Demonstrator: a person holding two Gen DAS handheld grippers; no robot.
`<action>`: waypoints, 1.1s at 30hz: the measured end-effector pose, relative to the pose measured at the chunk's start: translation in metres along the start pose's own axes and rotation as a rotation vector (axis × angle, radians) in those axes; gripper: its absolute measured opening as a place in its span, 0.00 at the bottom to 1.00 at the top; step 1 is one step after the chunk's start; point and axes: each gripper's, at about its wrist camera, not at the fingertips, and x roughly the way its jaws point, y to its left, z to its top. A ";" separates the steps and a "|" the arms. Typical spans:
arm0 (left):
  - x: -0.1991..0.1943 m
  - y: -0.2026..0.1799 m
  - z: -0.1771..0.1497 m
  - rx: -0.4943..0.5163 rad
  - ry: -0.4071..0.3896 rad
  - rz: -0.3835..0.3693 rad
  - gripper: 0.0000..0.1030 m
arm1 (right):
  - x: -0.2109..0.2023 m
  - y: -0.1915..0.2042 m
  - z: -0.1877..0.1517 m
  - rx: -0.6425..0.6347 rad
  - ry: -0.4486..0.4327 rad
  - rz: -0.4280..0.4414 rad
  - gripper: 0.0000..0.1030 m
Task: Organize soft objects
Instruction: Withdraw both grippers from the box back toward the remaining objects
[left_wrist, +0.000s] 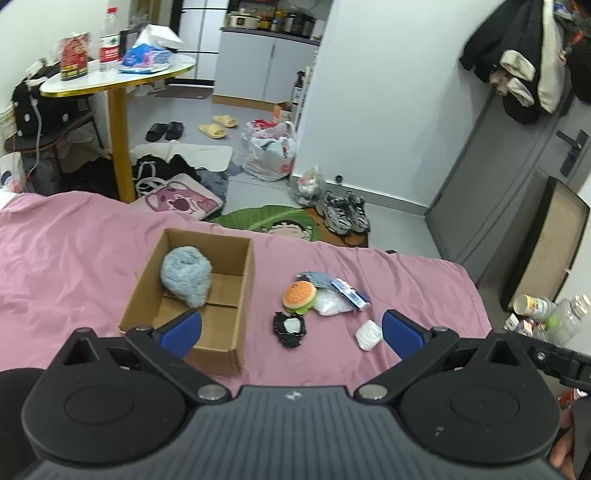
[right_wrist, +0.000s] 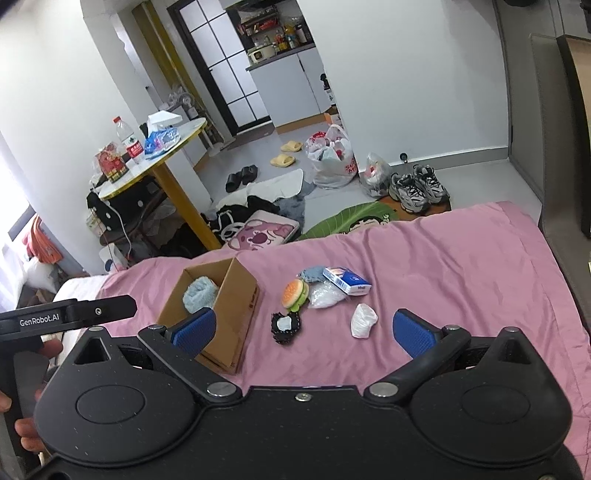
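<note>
Bed with pink sheet (left_wrist: 92, 258), serving as the work area. On it: one open cardboard box (left_wrist: 236, 295), holding a fluffy pale-blue plush (left_wrist: 186, 275) that leans into its far left corner; the rest of the box floor is bare. To the right of the box, well apart from it, a loose cluster of items not yet sorted: a burger-shaped plush (left_wrist: 299, 293), a clear plastic pouch (left_wrist: 332, 304) touching it, a blue-and-white tissue pack (left_wrist: 351, 293) resting on the pouch, a grey-blue cloth piece (left_wrist: 316, 277) behind, a small black-trimmed patch (left_wrist: 290, 328) nearer the viewer, and a white crumpled wad (left_wrist: 368, 334) lying alone. Left gripper (left_wrist: 291, 334): jaws spread wide, nothing between them, hanging above the bed between the box and the patch. Right gripper (right_wrist: 303, 330): jaws likewise wide and empty, above the patch and the wad. Risks, as judged: the cluster is tightly packed, so closing on the burger plush may drag the pouch or tissue pack along; the thin patch lies flat on the sheet and a pinch could gather sheet fabric instead; the box is light and unsecured, so a nudge from the left gripper may slide it.
</note>
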 end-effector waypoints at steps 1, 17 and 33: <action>0.000 -0.004 -0.001 0.008 -0.002 0.000 1.00 | 0.000 -0.002 0.000 -0.002 0.007 0.005 1.00; 0.037 -0.038 -0.011 0.060 0.039 0.023 1.00 | 0.034 -0.039 -0.004 0.066 0.045 -0.005 1.00; 0.103 -0.047 -0.015 0.039 0.102 0.010 0.97 | 0.086 -0.056 -0.009 0.108 0.078 0.049 0.97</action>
